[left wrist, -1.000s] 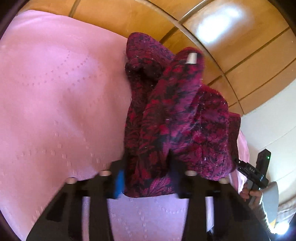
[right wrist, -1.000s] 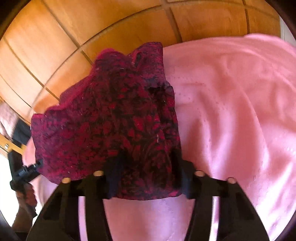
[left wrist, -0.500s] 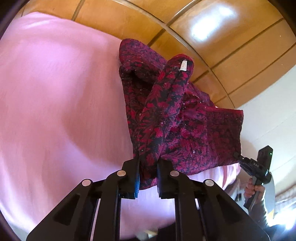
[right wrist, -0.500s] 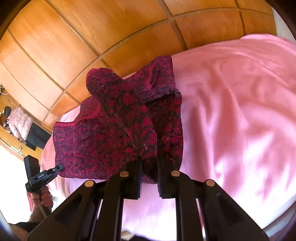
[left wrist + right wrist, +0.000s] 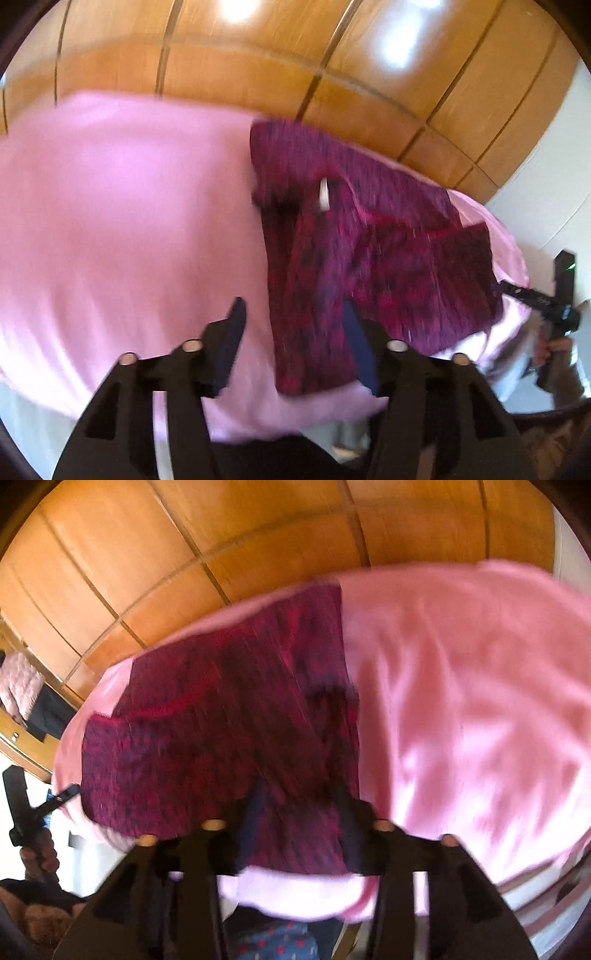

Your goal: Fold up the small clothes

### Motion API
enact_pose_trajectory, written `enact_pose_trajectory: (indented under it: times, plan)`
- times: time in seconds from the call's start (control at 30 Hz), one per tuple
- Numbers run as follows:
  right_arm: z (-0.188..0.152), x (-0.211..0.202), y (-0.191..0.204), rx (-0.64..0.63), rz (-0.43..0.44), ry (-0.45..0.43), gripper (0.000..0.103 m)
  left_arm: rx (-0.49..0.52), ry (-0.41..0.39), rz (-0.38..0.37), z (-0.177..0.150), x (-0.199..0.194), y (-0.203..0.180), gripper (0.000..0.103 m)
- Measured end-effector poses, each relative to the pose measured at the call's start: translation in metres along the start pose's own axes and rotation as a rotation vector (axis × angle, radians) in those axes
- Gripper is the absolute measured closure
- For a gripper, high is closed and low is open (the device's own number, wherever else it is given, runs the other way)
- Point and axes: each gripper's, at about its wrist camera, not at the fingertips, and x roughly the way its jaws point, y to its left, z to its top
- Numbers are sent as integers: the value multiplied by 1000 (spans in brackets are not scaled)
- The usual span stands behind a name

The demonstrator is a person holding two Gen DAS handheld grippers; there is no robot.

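A dark red patterned garment [image 5: 369, 240] lies folded on the pink bedspread [image 5: 110, 240], its white label [image 5: 324, 194] facing up. My left gripper [image 5: 293, 326] hovers over the garment's near edge. Its jaws are opening, and the pads do not press the cloth. In the right wrist view the same garment [image 5: 221, 720] spreads over the bedspread [image 5: 461, 701]. My right gripper [image 5: 299, 812] hangs above the near hem, jaws opening, nothing pinched. Each view shows the other gripper at its edge, the right one [image 5: 546, 306] and the left one [image 5: 26, 805], held in a hand. Both views are blurred.
Wooden panelled doors [image 5: 295, 55] stand right behind the bed. A white wall [image 5: 554, 166] is at the right. A pink quilted item [image 5: 18, 686] hangs at the far left. Blue cloth with red dots [image 5: 280, 945] shows under my right gripper.
Both grippers were shut on the garment's lifted near edge. Now their jaws have spread and let go, both have drawn back and up, and the garment has dropped flat on the bedspread.
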Motion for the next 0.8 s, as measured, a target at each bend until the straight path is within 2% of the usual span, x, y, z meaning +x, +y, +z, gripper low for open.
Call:
enact_pose_trajectory:
  times: [0.13,0.2,0.33,0.37,0.4,0.43,0.47,0.53,0.67,0.8]
  plan:
    - [22,-3,29,-112,-31,-100,49,127,-47,25,26,10,-20,48]
    - [34,5,42,-164,-35,-114,48,177,-42,27,23,12,-23,48]
    - [38,29,59,-287,-110,-115,49,224,-29,21,33,35,-29,48]
    - [38,36,60,-302,-121,-104,53,226,-23,12,34,40,-29,56]
    - [39,44,60,-312,-130,-76,71,230,-15,2,34,44,-30,79]
    - [39,49,58,-317,-136,-56,79,249,-10,7,33,47,-33,80]
    - [38,51,55,-321,-142,-41,83,266,-23,20,31,47,-36,88]
    - [35,48,50,-318,-132,-35,87,263,-48,12,27,40,-34,90]
    - [32,21,46,-304,-91,-56,89,159,-89,-43,27,17,-18,91]
    - [47,-16,45,-252,-11,-135,89,174,-160,-55,33,-7,-23,91]
